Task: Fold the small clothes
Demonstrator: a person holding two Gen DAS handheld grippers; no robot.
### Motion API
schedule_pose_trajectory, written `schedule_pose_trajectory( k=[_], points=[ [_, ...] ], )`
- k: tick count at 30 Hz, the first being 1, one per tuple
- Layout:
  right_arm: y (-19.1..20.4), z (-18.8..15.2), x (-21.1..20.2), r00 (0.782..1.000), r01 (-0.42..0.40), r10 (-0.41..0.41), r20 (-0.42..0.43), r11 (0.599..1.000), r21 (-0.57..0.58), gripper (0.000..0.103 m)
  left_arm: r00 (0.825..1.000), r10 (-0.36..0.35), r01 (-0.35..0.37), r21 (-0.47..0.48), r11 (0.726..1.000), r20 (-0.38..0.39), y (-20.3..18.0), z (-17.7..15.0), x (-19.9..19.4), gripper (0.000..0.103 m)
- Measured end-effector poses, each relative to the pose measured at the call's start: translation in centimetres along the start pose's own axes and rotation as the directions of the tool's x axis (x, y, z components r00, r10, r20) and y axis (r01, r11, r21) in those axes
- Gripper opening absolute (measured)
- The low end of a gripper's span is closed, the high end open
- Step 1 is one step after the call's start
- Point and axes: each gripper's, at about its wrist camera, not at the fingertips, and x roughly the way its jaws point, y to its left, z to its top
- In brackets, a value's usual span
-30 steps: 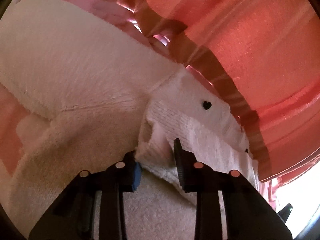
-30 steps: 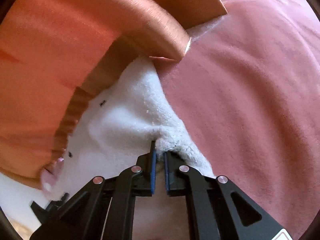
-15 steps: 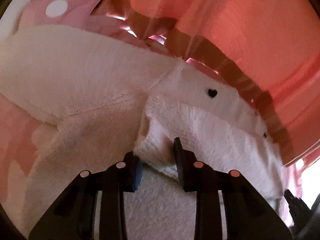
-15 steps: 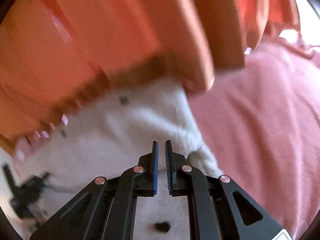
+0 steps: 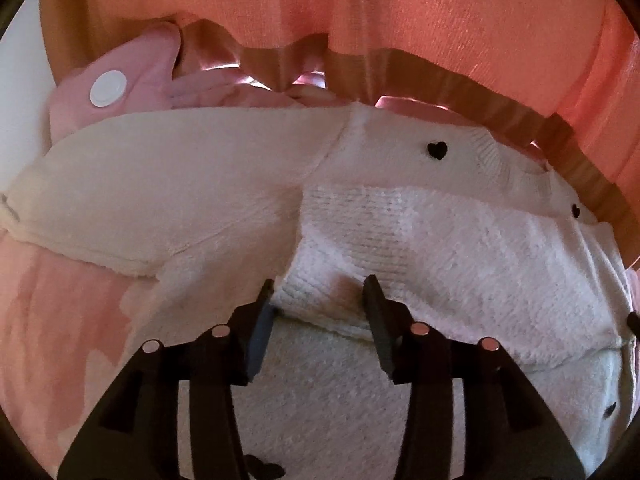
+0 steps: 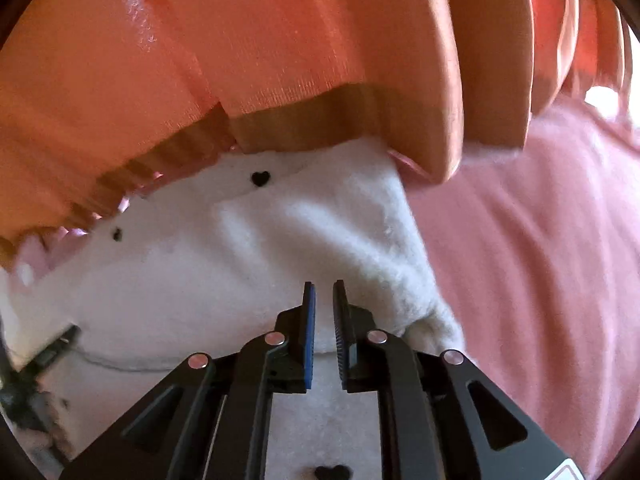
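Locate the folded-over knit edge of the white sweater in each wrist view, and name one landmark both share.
Left wrist: the folded knit edge lies low centre, between the open left gripper.
Right wrist: folded edge lies just right of the right gripper.
Shared landmark: orange curtain hem.

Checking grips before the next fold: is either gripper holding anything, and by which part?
Neither holds anything. The left gripper is open around the folded edge of the white fuzzy heart-print garment; the right gripper is open above it.
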Motion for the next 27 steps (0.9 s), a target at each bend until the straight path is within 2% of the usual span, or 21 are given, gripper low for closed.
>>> schedule_pose_trajectory(
  k=[1,3,5,6,8,9,12,15,16,19,20,21,22,24,25,27],
  points=[
    [0.0,-0.3,1.2,0.999,0.013,-0.014,-0.035,1.0,-0.008,0.011,1.0,0.001,-0.001,0.0,1.0,0.0,0.1,0.0,0.0,0.043],
    [0.4,-0.1,0.7,1.0,0.019,-0.019,-0.006,1.0,-0.003,0.011,1.0,0.005,-0.005,0.008,1.0,0.0,0.1,0.0,-0.1,0.043],
    [0.8,0.4,-0.4,0.999,-0.025,0.025,0.033,1.0,0.0,0.012,1.0,0.018,-0.018,0.026,0.999,0.004,0.0,0.0,-0.3,0.044],
    [1.0,0.4,-1.1,0.998,-0.019,0.02,0.059,1.0,-0.013,0.012,1.0,0.024,-0.024,0.031,0.999,0.006,-0.1,0.0,-0.3,0.045],
    [1.5,0.3,0.3,0.999,0.015,-0.013,0.03,0.998,-0.054,0.012,0.999,0.037,-0.037,0.039,0.999,0.013,-0.2,-0.1,-0.4,0.046],
    [1.3,-0.1,1.6,1.0,0.023,-0.024,-0.017,0.998,-0.057,0.012,0.999,0.044,-0.044,0.045,0.998,0.015,-0.2,-0.1,-0.4,0.046],
    [1.4,-0.1,0.6,1.0,0.005,-0.005,-0.005,1.0,-0.028,0.013,0.999,0.047,-0.048,0.041,0.998,0.017,-0.2,-0.1,-0.5,0.046],
    [1.3,0.0,-1.0,0.998,-0.046,0.046,0.033,0.999,-0.005,0.017,0.999,0.045,-0.044,-0.011,0.999,0.02,0.9,0.6,-0.9,0.049],
    [1.5,0.0,-1.0,0.998,-0.044,0.045,0.039,0.999,-0.015,0.021,0.999,0.046,-0.046,-0.03,0.999,0.02,1.5,0.8,-1.2,0.053],
    [2.1,-0.2,-0.5,0.998,-0.051,0.052,0.03,0.998,-0.035,0.023,0.997,0.065,-0.059,-0.143,0.988,0.034,5.4,2.1,-2.3,0.067],
    [2.1,-0.3,-0.3,0.998,-0.054,0.055,0.024,0.998,-0.035,0.023,0.997,0.071,-0.063,-0.182,0.981,0.04,6.9,2.4,-2.5,0.076],
    [2.1,-0.4,-0.2,0.998,-0.06,0.06,0.019,0.998,-0.035,0.023,0.995,0.083,-0.069,-0.234,0.97,0.049,8.9,2.7,-3.0,0.08],
    [1.6,-1.0,-0.9,0.998,-0.063,0.064,0.016,0.997,-0.038,0.023,0.993,0.103,-0.079,-0.309,0.948,0.061,11.8,3.0,-3.5,0.085],
    [1.6,-1.2,-1.2,0.998,-0.065,0.066,0.019,0.997,-0.044,0.023,0.988,0.136,-0.092,-0.436,0.895,0.072,17.9,3.3,-4.0,0.086],
    [1.7,-1.3,-1.4,0.997,-0.068,0.069,0.022,0.997,-0.045,0.023,0.986,0.153,-0.105,-0.468,0.878,0.065,20.1,3.3,-4.0,0.086],
    [1.8,-1.3,-1.6,0.997,-0.073,0.074,0.026,0.996,-0.045,0.024,0.973,0.228,-0.179,-0.517,0.837,0.032,25.2,3.5,-3.9,0.086]
  ],
)
